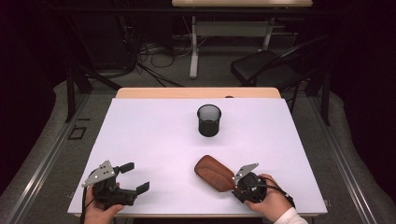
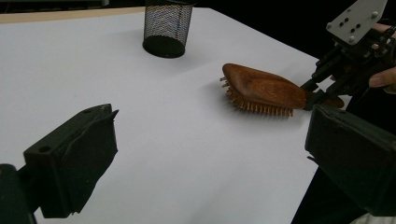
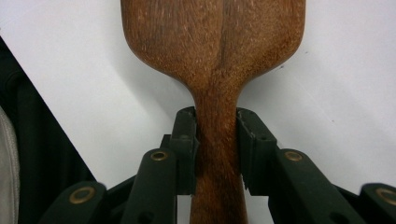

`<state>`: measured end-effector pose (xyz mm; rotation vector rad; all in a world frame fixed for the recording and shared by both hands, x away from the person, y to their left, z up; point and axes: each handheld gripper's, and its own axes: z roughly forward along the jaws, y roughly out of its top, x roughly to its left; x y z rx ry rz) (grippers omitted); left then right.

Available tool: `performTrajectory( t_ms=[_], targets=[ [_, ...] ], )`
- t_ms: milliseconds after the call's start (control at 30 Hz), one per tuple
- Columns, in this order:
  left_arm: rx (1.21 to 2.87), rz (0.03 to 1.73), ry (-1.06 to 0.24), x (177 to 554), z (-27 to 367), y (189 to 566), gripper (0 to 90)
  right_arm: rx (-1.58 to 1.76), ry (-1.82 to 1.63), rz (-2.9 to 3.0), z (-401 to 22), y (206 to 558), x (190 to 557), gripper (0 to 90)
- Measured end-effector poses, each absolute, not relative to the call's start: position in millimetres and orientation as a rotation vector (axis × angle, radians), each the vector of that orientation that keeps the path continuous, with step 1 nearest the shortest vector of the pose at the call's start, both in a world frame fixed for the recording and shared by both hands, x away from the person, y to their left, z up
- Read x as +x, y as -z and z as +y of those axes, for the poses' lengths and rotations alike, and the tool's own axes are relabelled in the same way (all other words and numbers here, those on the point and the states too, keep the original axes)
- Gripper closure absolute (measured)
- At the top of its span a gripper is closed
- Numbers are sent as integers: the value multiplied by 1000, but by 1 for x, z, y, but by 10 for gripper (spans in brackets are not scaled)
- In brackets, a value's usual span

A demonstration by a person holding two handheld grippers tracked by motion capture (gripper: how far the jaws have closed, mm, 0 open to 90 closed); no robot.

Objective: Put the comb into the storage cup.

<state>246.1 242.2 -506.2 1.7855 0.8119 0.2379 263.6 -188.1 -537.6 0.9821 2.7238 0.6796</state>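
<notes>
Hairbrush point(image 1: 214, 172) on white table point(image 1: 154, 140), near front edge, bristles down; right gripper point(image 3: 217, 140) clamped on its handle. Left gripper point(image 1: 133, 177) wide open, empty, front left. Mesh cup point(image 1: 208, 120) well behind.

Lab: dark curtained room, floor cables point(image 1: 154, 56), adjustable desk point(image 1: 233, 28) (spare chair point(image 1: 266, 67)).

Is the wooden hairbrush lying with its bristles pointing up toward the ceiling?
No, the left gripper view shows the hairbrush with its smooth wooden back on top and its bristles facing down onto the white table.
</notes>
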Motion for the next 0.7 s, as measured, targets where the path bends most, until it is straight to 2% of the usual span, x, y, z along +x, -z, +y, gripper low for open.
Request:
performTrajectory(
  t_ms=[700],
  targets=[
    [1785, 814, -239, 246, 242, 506, 21, 955, -683, 2702, -188, 537, 262, 713]
  ],
)
